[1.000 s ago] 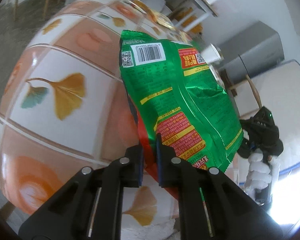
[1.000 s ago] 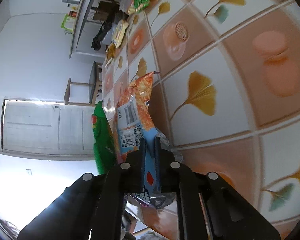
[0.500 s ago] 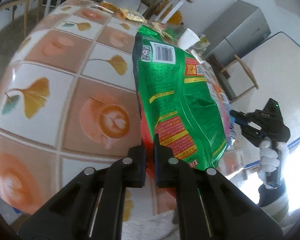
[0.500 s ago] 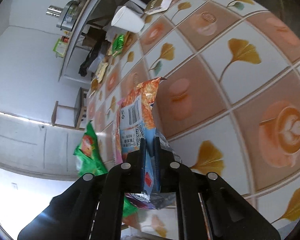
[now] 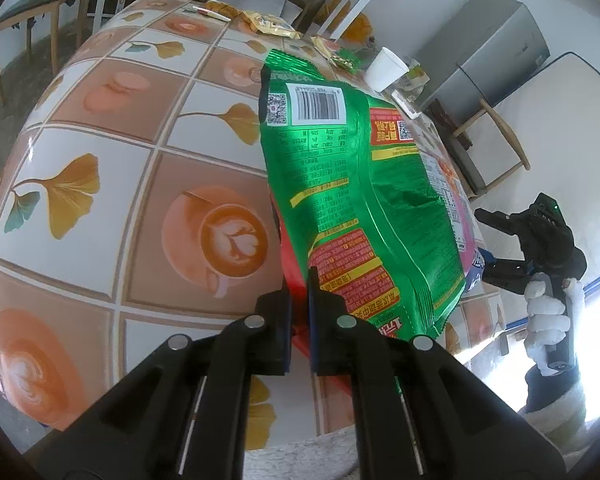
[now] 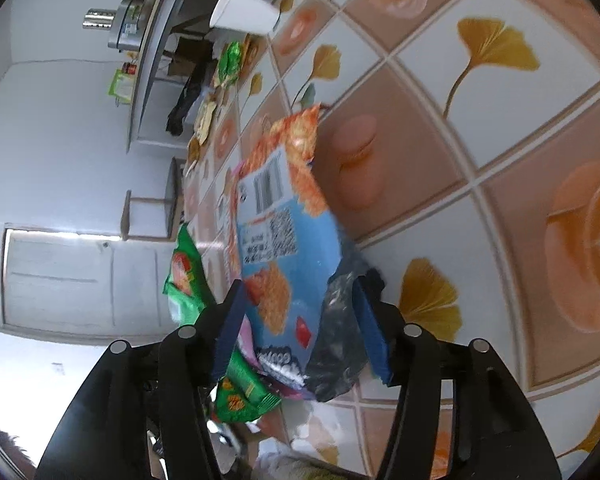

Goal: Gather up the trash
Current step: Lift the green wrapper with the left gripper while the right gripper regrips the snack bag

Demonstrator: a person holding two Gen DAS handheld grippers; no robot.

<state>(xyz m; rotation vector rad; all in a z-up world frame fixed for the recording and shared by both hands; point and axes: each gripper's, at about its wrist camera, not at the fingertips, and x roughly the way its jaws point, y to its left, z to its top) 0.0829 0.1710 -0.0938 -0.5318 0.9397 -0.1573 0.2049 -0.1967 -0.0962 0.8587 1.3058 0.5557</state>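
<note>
In the left wrist view my left gripper [image 5: 298, 300] is shut on the lower corner of a green snack bag [image 5: 352, 184], which stands up above the patterned tablecloth [image 5: 100, 160]. My right gripper [image 6: 300, 320] has its jaws opening, with a blue and orange snack bag [image 6: 284, 232] loose between the blue pads [image 6: 230, 320]. The green snack bag [image 6: 184, 276] hangs just left of it. From the left wrist view, the right gripper [image 5: 488, 244] sits behind the green bag's right edge, held by a white-gloved hand [image 5: 548, 312].
A white paper cup [image 5: 384, 70] and several more wrappers [image 5: 268, 24] lie at the table's far end. The paper cup [image 6: 244, 12] also shows at the top of the right wrist view. A grey cabinet [image 5: 496, 48] and a wooden chair [image 5: 496, 136] stand beyond the table.
My right gripper went from shut on the blue and orange bag to wide apart around it, and moved closer to the green bag. The left gripper rolled a little, still gripping the green bag.
</note>
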